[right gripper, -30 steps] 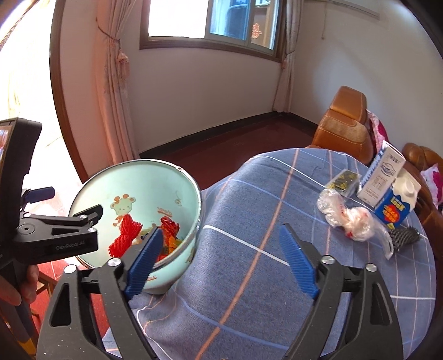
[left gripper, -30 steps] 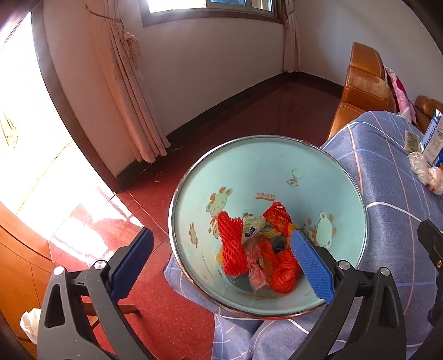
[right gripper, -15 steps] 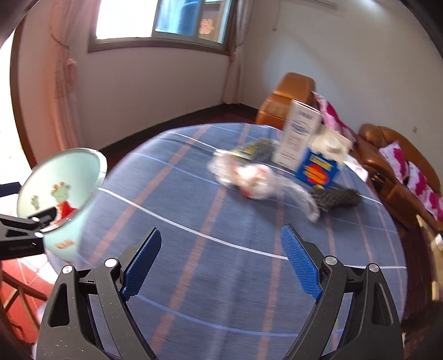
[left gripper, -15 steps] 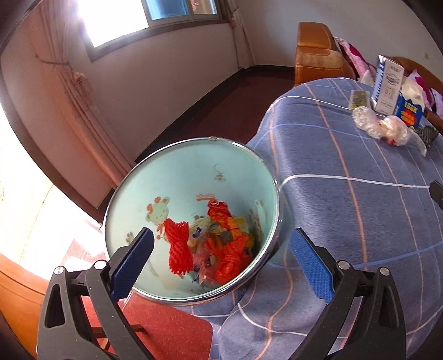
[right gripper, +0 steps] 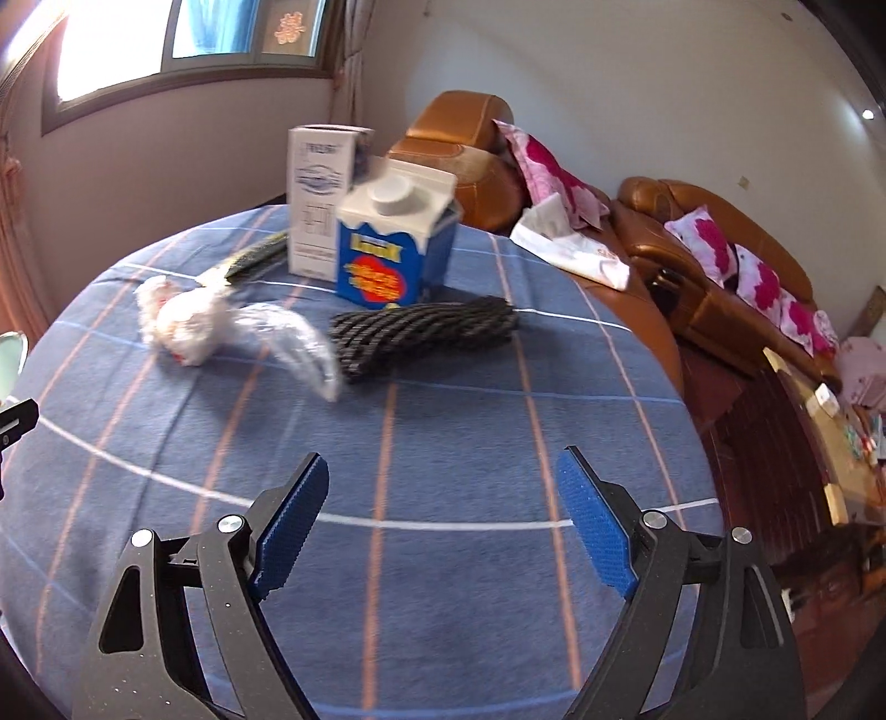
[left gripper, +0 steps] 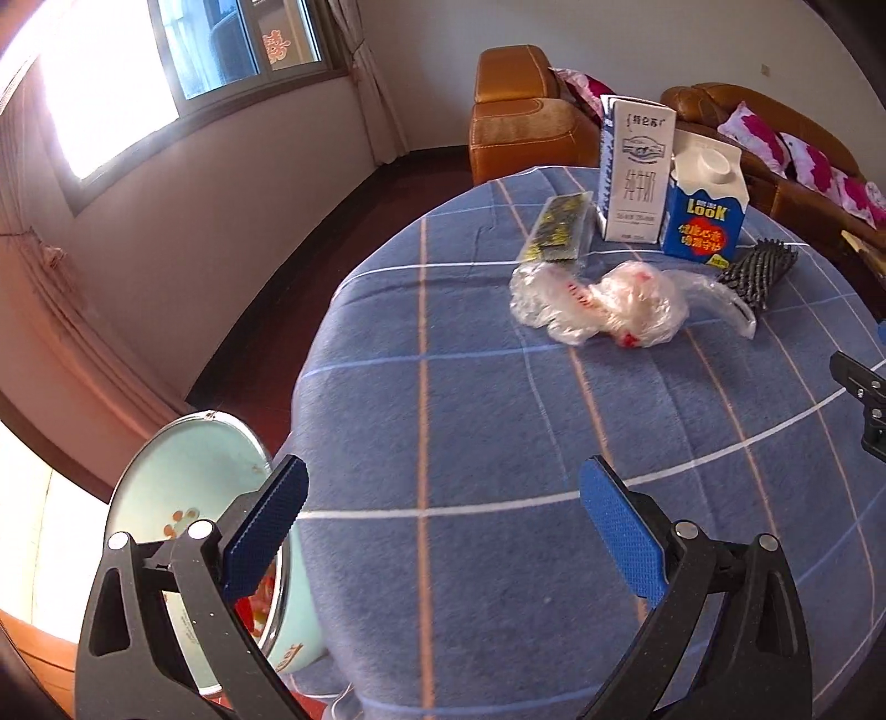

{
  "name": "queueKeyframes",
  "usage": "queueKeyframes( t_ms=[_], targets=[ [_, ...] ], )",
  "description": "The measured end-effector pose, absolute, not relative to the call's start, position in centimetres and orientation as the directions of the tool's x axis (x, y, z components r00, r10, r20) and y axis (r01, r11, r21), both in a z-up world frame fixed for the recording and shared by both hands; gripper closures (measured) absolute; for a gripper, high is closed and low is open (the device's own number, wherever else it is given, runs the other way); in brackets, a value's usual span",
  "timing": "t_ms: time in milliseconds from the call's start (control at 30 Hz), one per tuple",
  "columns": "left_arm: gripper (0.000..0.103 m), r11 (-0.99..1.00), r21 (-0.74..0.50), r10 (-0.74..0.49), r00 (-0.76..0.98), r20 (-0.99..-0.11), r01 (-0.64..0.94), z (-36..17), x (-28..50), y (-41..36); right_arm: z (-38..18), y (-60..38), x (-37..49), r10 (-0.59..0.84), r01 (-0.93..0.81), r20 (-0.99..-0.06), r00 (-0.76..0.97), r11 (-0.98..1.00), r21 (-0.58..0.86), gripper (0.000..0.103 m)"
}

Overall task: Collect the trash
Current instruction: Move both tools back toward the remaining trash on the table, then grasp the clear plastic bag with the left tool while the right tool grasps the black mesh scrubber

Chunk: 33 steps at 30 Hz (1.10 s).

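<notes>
A crumpled clear plastic bag (left gripper: 603, 307) (right gripper: 221, 327) lies on the blue checked tablecloth (left gripper: 470, 432). Behind it stand a white milk carton (left gripper: 634, 169) (right gripper: 318, 196) and a blue carton (left gripper: 706, 207) (right gripper: 393, 249). A black foam net (left gripper: 756, 271) (right gripper: 421, 332) lies right of the bag, a dark flat wrapper (left gripper: 556, 227) to its left. The mint-green bin (left gripper: 188, 498) holding red and orange trash sits by the table's left edge. My left gripper (left gripper: 443, 520) is open and empty, over bare cloth. My right gripper (right gripper: 440, 507) is empty; its jaws stand wide and are closing slightly.
Brown leather sofas (right gripper: 714, 266) with pink cushions line the far and right side. A low table (right gripper: 830, 443) with small items stands on the red floor at right. A window (left gripper: 221, 50) and a curtain (left gripper: 50, 277) are on the left wall.
Both grippers swung right, away from the bin and toward the trash on the table. The bin slid from the centre of the left wrist view to its lower left corner.
</notes>
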<state>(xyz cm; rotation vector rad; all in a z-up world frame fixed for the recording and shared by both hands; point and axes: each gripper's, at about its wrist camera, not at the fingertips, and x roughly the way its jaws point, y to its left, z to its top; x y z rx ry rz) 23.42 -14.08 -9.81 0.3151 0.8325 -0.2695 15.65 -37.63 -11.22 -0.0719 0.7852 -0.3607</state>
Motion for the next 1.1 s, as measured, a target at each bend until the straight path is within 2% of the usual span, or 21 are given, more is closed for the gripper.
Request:
queueKeyframes(
  t_ms=[133, 233, 367, 500, 533, 567, 667, 700, 767, 833, 900, 1000, 1100],
  targets=[
    [0.007, 0.910, 0.167, -0.128, 0.640, -0.758, 0.380, -9.6, 24.8, -17.4, -11.4, -39.7, 16.9, -0.358, 0.309, -0.681, 0.639, 0.930, -0.200, 0.024],
    [0.007, 0.905, 0.143, -0.158, 0.631, -0.760, 0.400, -9.2, 26.1, -19.6, -11.3, -41.9, 18.1, -0.327, 0.325, -0.705, 0.630, 0.935, -0.143, 0.029],
    [0.007, 0.904, 0.137, -0.167, 0.631, -0.758, 0.404, -9.1, 27.8, -22.4, -10.3, -43.7, 20.2, -0.287, 0.353, -0.717, 0.635, 0.934, -0.061, 0.029],
    [0.008, 0.903, 0.132, -0.170, 0.623, -0.764, 0.408, -9.6, 29.5, -25.0, -9.5, -44.6, 23.0, -0.278, 0.354, -0.711, 0.646, 0.934, -0.043, 0.029],
    [0.009, 0.903, 0.139, -0.161, 0.619, -0.769, 0.408, -9.9, 30.0, -25.7, -9.5, -44.9, 23.9, -0.268, 0.352, -0.717, 0.643, 0.935, -0.034, 0.029],
    [0.015, 0.902, 0.144, -0.154, 0.615, -0.773, 0.407, -10.3, 30.3, -26.1, -9.6, -45.0, 24.6, -0.257, 0.351, -0.725, 0.639, 0.936, -0.023, 0.029],
    [0.028, 0.898, 0.141, -0.146, 0.584, -0.798, 0.417, -11.8, 31.0, -26.8, -10.9, -45.4, 27.0, -0.195, 0.343, -0.771, 0.606, 0.939, 0.032, 0.040],
    [0.034, 0.896, 0.145, -0.140, 0.578, -0.804, 0.419, -12.3, 31.1, -26.9, -11.6, -45.6, 27.6, -0.166, 0.335, -0.791, 0.588, 0.941, 0.052, 0.050],
    [0.043, 0.893, 0.167, -0.126, 0.587, -0.800, 0.418, -12.9, 31.3, -27.0, -12.6, -45.8, 28.1, -0.124, 0.326, -0.805, 0.579, 0.941, 0.089, 0.053],
    [0.051, 0.890, 0.148, -0.151, 0.584, -0.798, 0.432, -12.9, 31.4, -26.8, -12.6, -45.6, 28.0, -0.106, 0.300, -0.793, 0.600, 0.949, 0.099, 0.075],
    [0.062, 0.894, 0.119, -0.175, 0.580, -0.796, 0.433, -12.6, 31.6, -26.5, -12.2, -45.0, 27.7, -0.115, 0.278, -0.782, 0.613, 0.957, 0.078, 0.086],
    [0.065, 0.896, 0.114, -0.181, 0.589, -0.788, 0.429, -11.8, 31.4, -26.2, -11.7, -44.0, 26.8, -0.150, 0.266, -0.766, 0.625, 0.964, 0.028, 0.092],
    [0.065, 0.899, 0.119, -0.179, 0.602, -0.778, 0.421, -11.1, 30.7, -25.8, -10.8, -43.9, 25.4, -0.159, 0.275, -0.749, 0.643, 0.961, 0.032, 0.092]
  ],
)
